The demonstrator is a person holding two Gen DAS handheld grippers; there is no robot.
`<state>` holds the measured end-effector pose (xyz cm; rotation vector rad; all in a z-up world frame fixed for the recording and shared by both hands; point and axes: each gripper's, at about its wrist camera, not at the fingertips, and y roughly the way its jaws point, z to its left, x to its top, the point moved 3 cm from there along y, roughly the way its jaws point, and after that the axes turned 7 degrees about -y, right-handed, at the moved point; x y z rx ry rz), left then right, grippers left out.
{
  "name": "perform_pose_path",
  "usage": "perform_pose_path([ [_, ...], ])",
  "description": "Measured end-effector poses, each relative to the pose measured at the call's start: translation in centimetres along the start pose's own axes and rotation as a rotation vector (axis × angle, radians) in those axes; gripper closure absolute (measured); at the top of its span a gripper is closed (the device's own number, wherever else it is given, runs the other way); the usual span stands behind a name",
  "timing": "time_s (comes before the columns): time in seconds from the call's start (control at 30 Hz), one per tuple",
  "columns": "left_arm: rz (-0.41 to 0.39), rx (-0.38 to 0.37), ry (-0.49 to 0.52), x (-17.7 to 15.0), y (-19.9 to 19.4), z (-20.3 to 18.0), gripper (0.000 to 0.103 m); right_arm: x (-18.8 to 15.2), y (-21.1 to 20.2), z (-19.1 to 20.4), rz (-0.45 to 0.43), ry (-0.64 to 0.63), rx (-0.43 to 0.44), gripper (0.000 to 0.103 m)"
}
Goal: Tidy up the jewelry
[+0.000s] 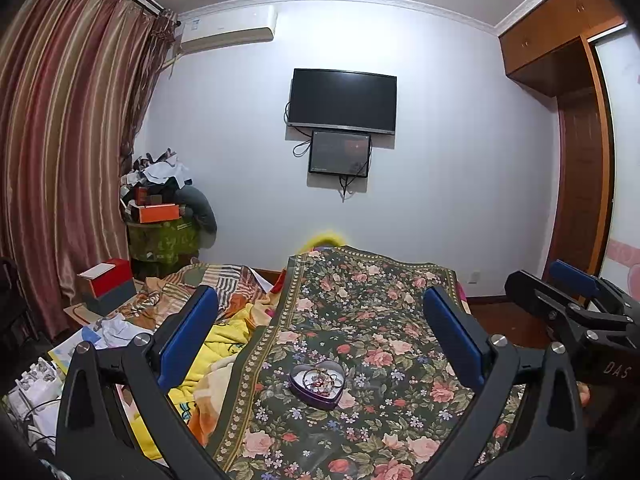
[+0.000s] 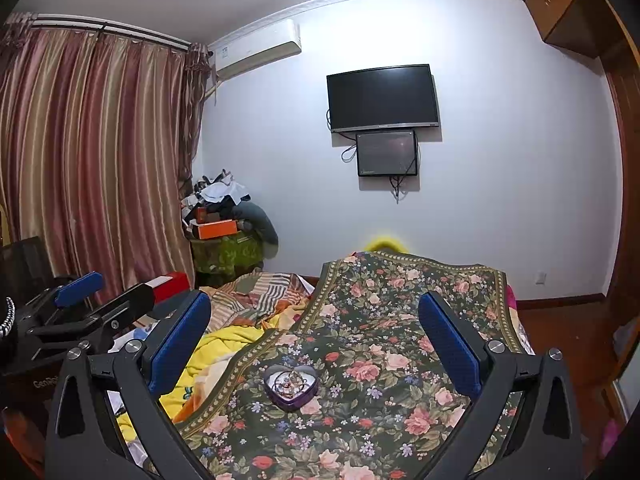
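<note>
— On the floral cloth (image 1: pixel 360 320), how many boxes do you count?

— One. A single purple heart-shaped tin (image 1: pixel 318 385), lid off, sits on the flowered spread, in the middle between the two blue-padded fingers of the left gripper (image 1: pixel 324 344). The right wrist view shows the same tin (image 2: pixel 291 386) ahead of the right gripper (image 2: pixel 316 344), a little left of centre.

— And what is inside it?

— A tangle of jewelry (image 1: pixel 320 380): thin rings or bangles and some red bits. They overlap too much to count.

— Are the fingers gripping anything?

— No. Both grippers have their two fingers spread wide with nothing between them, and both hang above the cloth, apart from the tin.

— Do the grippers see each other?

— Yes. The right one shows at the right edge of the left view, and the left one at the left edge of the right view.

— Anything else around?

— One yellow blanket (image 1: pixel 228 344) bunched just left of the cloth, two dark screens on the wall, a large television (image 1: pixel 342 101) with a smaller monitor (image 1: pixel 339 153) right under it, one air conditioner (image 1: pixel 228 28), and striped curtains (image 1: pixel 68 152) at the left.
</note>
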<state>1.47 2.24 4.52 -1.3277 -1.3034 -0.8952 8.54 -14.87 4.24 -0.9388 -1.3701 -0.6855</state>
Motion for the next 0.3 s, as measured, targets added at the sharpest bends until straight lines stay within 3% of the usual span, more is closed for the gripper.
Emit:
perform_pose_path([
  [0.3, -0.001, -0.007, 0.005, -0.05, -0.14, -0.03, 0.000, 0.08, 0.01, -0.03, 0.002, -0.002, -0.002, 0.000],
])
